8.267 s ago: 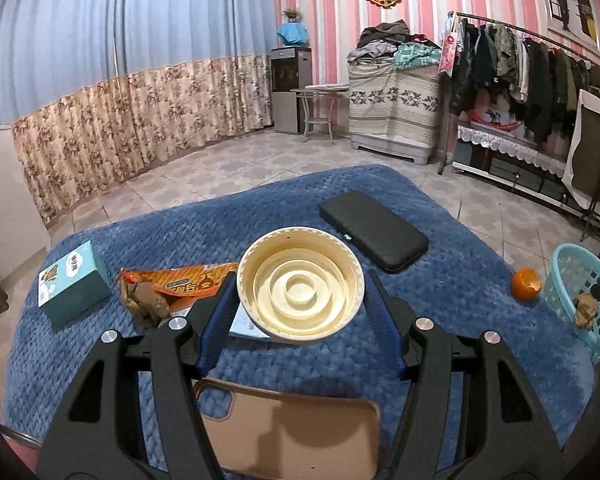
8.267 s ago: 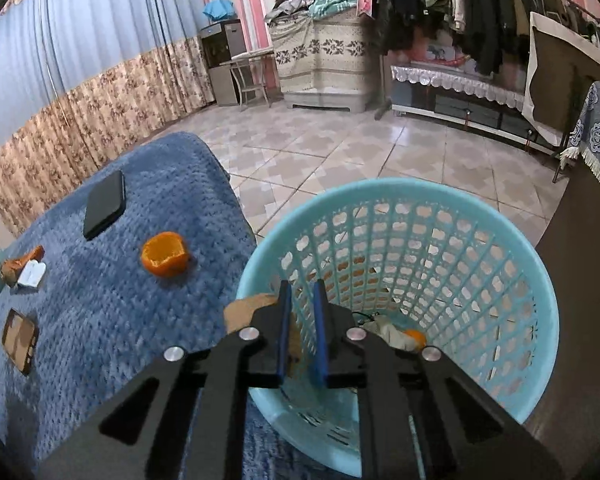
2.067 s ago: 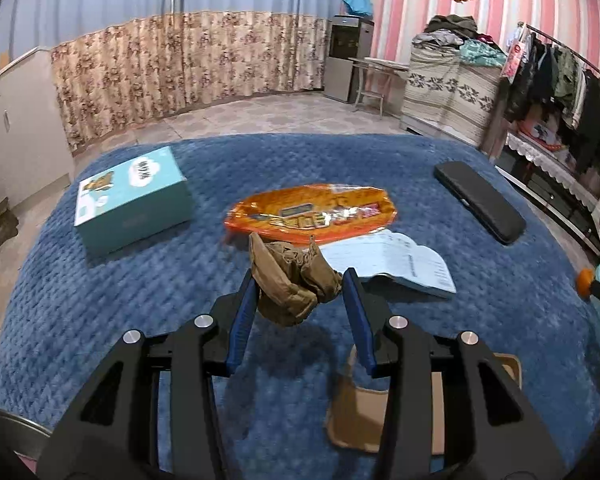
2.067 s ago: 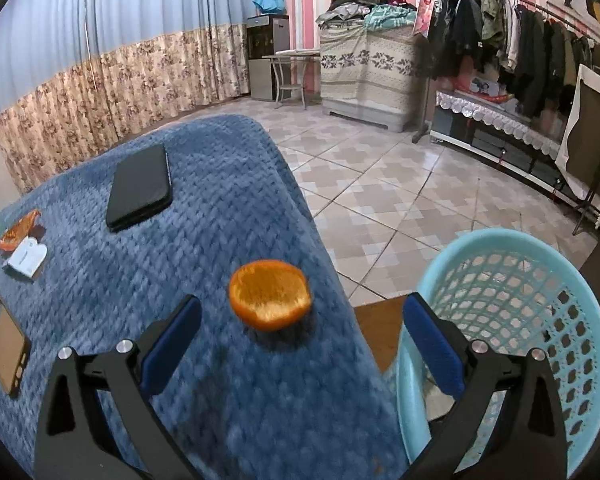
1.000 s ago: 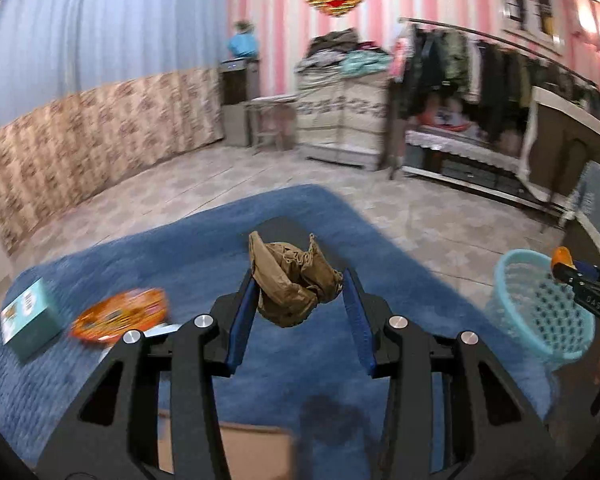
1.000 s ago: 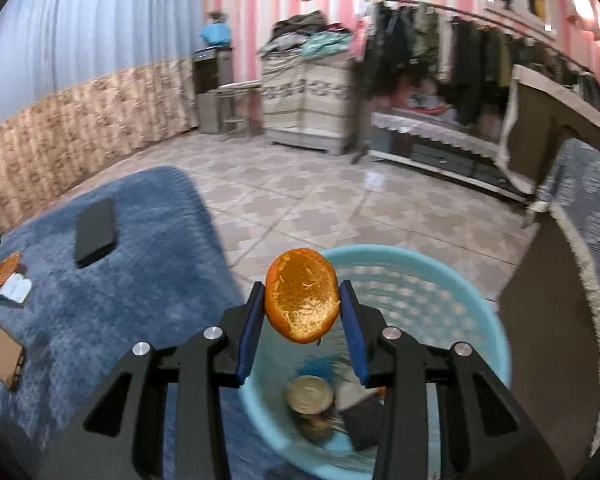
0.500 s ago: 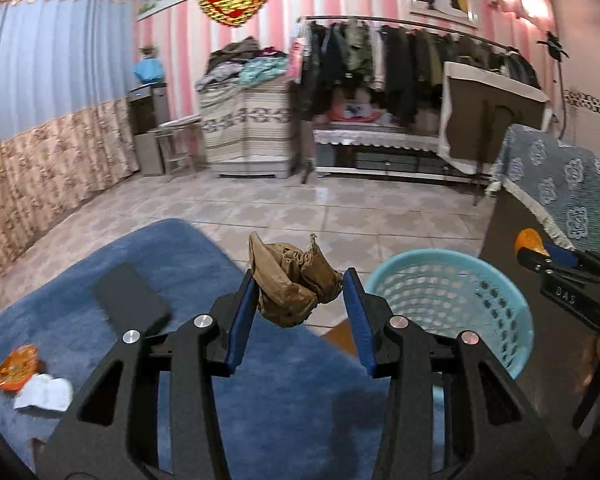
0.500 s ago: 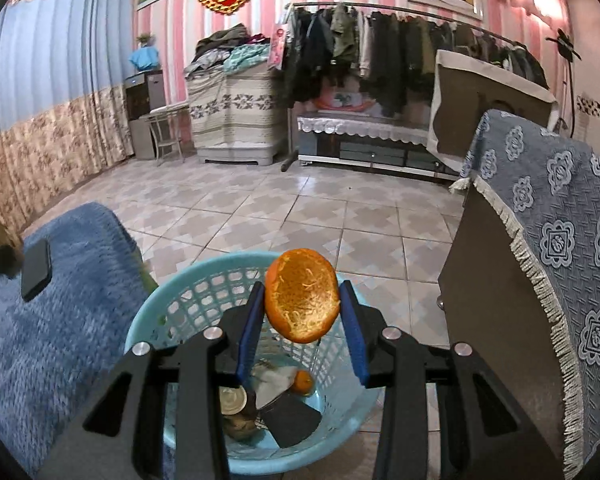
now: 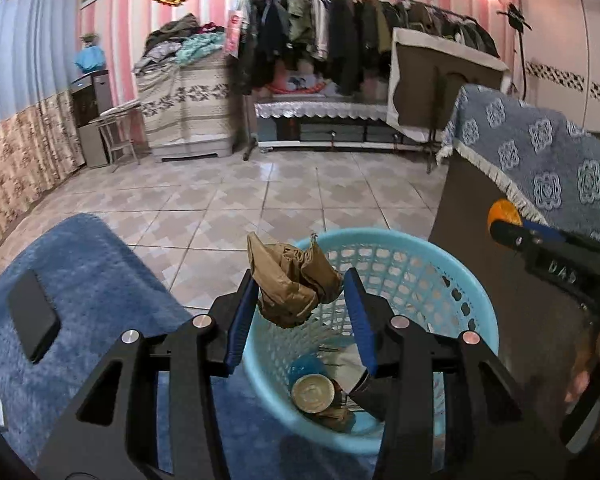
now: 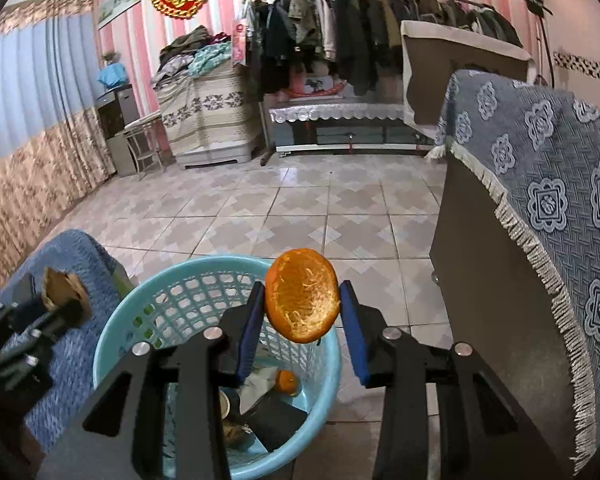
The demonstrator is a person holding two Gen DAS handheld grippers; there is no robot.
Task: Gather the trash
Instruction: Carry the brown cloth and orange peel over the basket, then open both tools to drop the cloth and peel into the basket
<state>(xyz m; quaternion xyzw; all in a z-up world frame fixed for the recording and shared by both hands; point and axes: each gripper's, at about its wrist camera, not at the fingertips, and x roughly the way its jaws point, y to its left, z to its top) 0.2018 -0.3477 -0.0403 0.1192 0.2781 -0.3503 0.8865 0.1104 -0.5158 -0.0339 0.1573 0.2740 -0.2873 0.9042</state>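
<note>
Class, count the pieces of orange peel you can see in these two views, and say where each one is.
2. One orange peel is clamped in the right hand-held gripper above the blue basket. A smaller orange piece lies inside the basket. Others may be hidden under the trash.

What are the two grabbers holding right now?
Left gripper: shut on the crumpled brown paper.
Right gripper: shut on the orange peel.
</note>
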